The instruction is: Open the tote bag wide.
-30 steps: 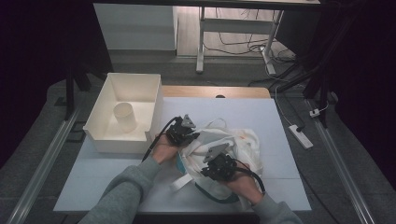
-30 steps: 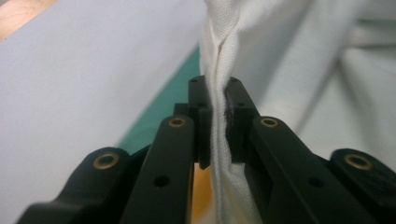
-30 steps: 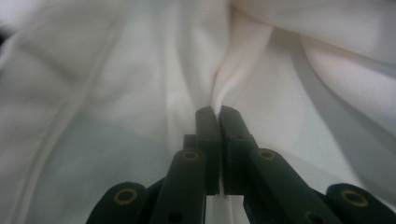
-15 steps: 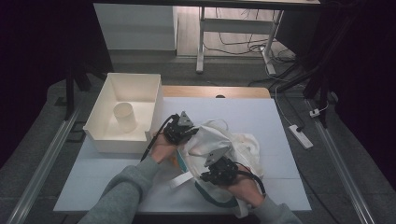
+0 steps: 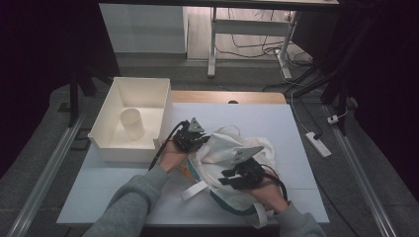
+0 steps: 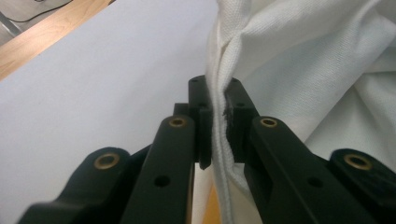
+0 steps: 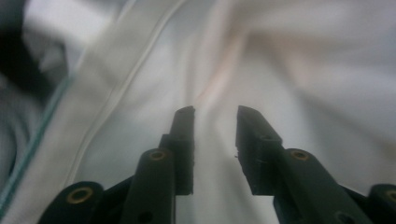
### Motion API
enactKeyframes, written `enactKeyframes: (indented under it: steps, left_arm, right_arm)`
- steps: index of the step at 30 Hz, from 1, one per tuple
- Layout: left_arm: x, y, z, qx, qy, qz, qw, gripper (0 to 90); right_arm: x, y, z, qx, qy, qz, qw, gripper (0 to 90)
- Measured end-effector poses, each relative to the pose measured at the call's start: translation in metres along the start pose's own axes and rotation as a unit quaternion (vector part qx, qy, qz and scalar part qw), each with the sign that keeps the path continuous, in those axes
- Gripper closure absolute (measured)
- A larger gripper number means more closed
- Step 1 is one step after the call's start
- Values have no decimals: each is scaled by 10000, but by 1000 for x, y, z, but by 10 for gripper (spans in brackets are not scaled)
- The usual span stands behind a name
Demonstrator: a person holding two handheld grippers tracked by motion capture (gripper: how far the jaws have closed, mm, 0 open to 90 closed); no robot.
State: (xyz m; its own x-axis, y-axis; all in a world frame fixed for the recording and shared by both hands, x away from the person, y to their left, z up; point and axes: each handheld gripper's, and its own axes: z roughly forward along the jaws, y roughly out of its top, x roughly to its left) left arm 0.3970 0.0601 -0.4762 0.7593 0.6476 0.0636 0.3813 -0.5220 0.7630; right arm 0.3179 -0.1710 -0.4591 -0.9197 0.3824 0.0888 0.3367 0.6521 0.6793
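No brand, label or writing could be read anywhere on the white cloth bag (image 5: 225, 148), which lay crumpled on the white tabletop (image 5: 276, 123), right of centre and toward the person's side. A teal edge (image 5: 249, 210) showed along its near fold, and a flat white strap (image 5: 195, 190) trailed from it across the tabletop.

To the left of the bag, at the tabletop's left edge, stood an open white box (image 5: 106, 140) with a pale cup (image 5: 132, 122) upright inside it. On the floor to the right lay a white power strip (image 5: 317, 143) with its cable, and table legs and loose cables stood farther back. The bag's own folds lay around both tools.

The left hand-held gripper (image 5: 190, 136) sat at the bag's left edge, near the box's corner, its forearm in a grey sleeve (image 5: 128, 207) coming from the bottom. In the left gripper view its jaws were pressed together on a bunched hem of the bag (image 6: 219, 102).

The right hand-held gripper (image 5: 242, 173) hovered over the bag's near part, pointing left across the cloth. In the right gripper view its jaws (image 7: 215, 123) had just been opening and stood parted, with blurred cloth (image 7: 280, 70) beyond them and nothing pinched.
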Motion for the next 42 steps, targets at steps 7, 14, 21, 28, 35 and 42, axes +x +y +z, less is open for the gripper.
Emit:
enactKeyframes:
  steps: [7, 14, 21, 28, 35, 42]
  left_arm:
    - [-1, 0, 3, 35, 0, -23, 10000, 839]
    - [1, -2, 4, 32, -36, -39, 10000, 839]
    - [1, -2, 3, -2, -25, -38, 10000, 840]
    - [3, -3, 2, -38, -22, -67, 10000, 840]
    - [3, -4, 6, 80, -95, -116, 9999, 840]
    - [4, -5, 7, 142, -200, -146, 9996, 833]
  right_arm:
    - [-23, 2, -5, -6, -1012, 208, 9946, 771]
    - [-27, -2, 36, 1002, -1079, -3, 9891, 897]
    - [-23, -19, 29, 1204, -1040, 57, 9873, 899]
    - [-22, -32, 10, 1339, -1371, 36, 9815, 899]
    - [-30, -44, 10, 1331, -1342, 255, 9816, 900]
    - [-31, -44, 8, 1206, -1325, 269, 9835, 898]
